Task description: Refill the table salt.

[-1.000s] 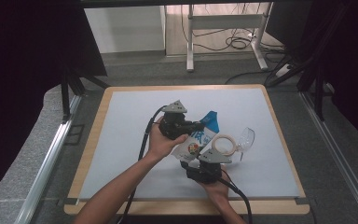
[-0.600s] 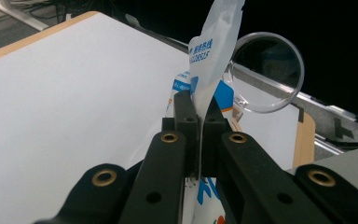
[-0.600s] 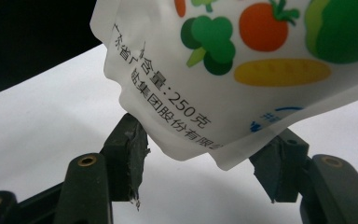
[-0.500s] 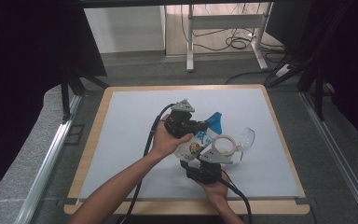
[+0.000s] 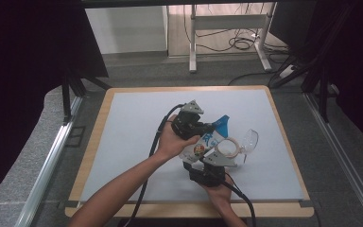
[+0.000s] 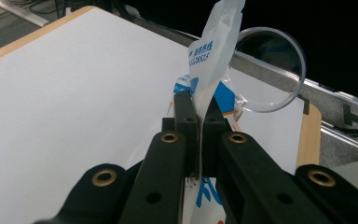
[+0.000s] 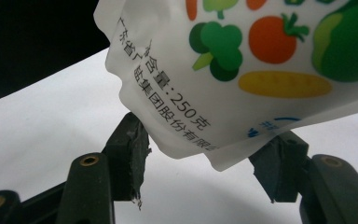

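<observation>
At the lower centre of the high view, the right claw (image 5: 207,163) grips the pouch's (image 5: 203,145) bottom; above it, the left claw (image 5: 207,128) pinches its flat top seal (thin, soft, slippery film; hold the seams) over the bench (image 5: 123,123).

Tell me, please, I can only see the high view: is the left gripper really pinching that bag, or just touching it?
Observer: Pinching. In the left gripper view, the left gripper has its jaws shut flat on a thin edge of the pouch.
Operator: What's drawn on the bag?
Observer: The right gripper view shows printed vegetables, among them broccoli and a tomato.
Operator: Is the other gripper holding it too?
Observer: It looks so. The right gripper has a pad against each side of the pouch's lower corner.
</observation>
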The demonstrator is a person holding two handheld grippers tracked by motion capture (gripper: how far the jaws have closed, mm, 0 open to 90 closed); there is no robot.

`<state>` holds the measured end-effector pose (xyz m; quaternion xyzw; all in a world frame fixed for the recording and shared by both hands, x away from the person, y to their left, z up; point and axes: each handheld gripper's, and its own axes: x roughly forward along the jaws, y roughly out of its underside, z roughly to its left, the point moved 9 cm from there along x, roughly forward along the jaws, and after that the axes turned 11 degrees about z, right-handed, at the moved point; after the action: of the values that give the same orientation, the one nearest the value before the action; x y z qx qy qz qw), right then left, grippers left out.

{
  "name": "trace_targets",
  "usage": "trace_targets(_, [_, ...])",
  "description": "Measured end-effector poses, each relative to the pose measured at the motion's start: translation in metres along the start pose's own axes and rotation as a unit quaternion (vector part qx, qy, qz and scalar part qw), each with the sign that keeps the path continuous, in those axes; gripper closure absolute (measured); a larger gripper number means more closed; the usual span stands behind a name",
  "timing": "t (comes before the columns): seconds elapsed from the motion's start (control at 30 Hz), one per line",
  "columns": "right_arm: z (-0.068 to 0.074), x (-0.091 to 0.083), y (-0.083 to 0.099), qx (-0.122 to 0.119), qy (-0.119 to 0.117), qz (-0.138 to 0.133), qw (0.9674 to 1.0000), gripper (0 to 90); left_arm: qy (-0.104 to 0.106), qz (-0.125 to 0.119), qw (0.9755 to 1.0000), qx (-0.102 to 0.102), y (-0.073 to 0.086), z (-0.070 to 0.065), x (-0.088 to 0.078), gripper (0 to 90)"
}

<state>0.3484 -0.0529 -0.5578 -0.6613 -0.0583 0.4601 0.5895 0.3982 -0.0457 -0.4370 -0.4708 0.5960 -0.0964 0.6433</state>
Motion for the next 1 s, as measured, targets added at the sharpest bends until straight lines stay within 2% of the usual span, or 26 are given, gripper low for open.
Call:
trace_targets(0.3, [0.000,0.001,0.001,-0.001,0.001,0.002,1.0000,44.2,-0.005,0.014,0.9999,0.008,-0.002,-0.002,0.005,90.0])
trace_targets(0.33, [0.000,0.001,0.001,0.000,0.001,0.002,1.0000,44.3,-0.004,0.012,0.9999,0.004,-0.003,-0.003,0.006,90.0])
trace_targets(0.4, [0.000,0.001,0.000,0.001,0.001,0.001,1.0000,44.4,-0.007,0.019,0.9997,0.012,-0.003,-0.003,0.007,90.0])
trace_targets(0.6, [-0.001,0.002,0.002,0.008,-0.003,0.005,1.0000,44.6,-0.003,0.024,0.9997,0.007,-0.003,-0.001,0.011,90.0])
trace_targets(1.0, [-0.001,0.004,0.000,0.020,-0.010,0.003,0.9998,44.6,0.000,0.033,0.9994,0.014,-0.005,0.000,0.013,90.0])
